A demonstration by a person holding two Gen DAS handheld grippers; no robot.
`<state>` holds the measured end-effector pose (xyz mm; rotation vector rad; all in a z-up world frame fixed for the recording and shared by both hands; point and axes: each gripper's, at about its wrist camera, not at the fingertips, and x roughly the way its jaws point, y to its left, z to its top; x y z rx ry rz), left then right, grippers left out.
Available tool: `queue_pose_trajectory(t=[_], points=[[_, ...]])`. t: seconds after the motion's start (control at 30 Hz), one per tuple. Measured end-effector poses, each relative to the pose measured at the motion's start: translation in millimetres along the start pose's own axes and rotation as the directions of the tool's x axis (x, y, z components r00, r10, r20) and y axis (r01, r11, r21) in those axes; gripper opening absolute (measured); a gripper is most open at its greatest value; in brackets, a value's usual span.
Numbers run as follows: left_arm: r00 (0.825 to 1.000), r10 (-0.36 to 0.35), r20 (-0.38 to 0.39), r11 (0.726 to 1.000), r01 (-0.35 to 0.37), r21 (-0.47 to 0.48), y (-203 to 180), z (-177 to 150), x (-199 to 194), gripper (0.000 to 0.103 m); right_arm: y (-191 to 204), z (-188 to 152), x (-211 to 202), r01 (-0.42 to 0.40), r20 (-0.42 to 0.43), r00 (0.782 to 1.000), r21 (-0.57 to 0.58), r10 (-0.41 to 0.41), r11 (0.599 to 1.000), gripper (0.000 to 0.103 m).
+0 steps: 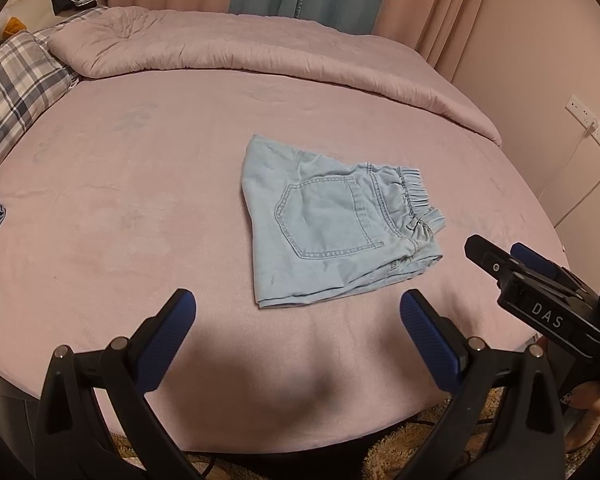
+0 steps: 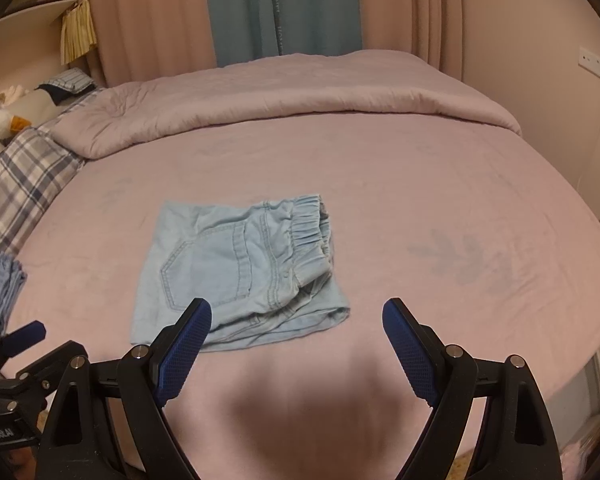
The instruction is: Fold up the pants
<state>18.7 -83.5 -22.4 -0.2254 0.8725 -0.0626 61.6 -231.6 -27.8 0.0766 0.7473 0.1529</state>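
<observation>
Light blue denim pants (image 1: 332, 224) lie folded into a small rectangle on the pink bed sheet (image 1: 120, 200), back pocket up and elastic waistband to the right. My left gripper (image 1: 298, 304) hovers open just in front of the pants' near edge, nothing between its fingers. In the right wrist view the same folded pants (image 2: 236, 268) lie ahead and left; my right gripper (image 2: 296, 312) stands open over their near right corner, with its left finger (image 2: 188, 332) in front of the fabric. The right gripper (image 1: 496, 256) also shows at the right edge of the left wrist view.
A rolled pink duvet (image 1: 260, 52) lies across the far side of the bed. A plaid pillow (image 1: 12, 84) sits at the left, with a plush toy (image 2: 0, 120) behind it. More blue folded cloth (image 2: 2, 292) rests at the left edge. Curtains (image 2: 280, 8) hang behind.
</observation>
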Motion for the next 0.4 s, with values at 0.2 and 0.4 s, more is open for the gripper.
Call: queue_pose_trajectory(t=[0.2, 0.4], points=[[1.0, 0.0, 0.007, 1.0, 0.0, -0.001, -2.6, -0.4, -1.6, 0.102, -1.2, -0.1, 0.3, -0.001, 0.0, 1.0, 0.0, 0.001, 1.0, 0.087], [1.0, -0.005, 0.012, 1.0, 0.005, -0.002, -3.0, -0.1, -3.3, 0.102, -3.2, -0.2, 0.6, 0.0, 0.0, 1.0, 0.002, 0.0, 1.0, 0.087]])
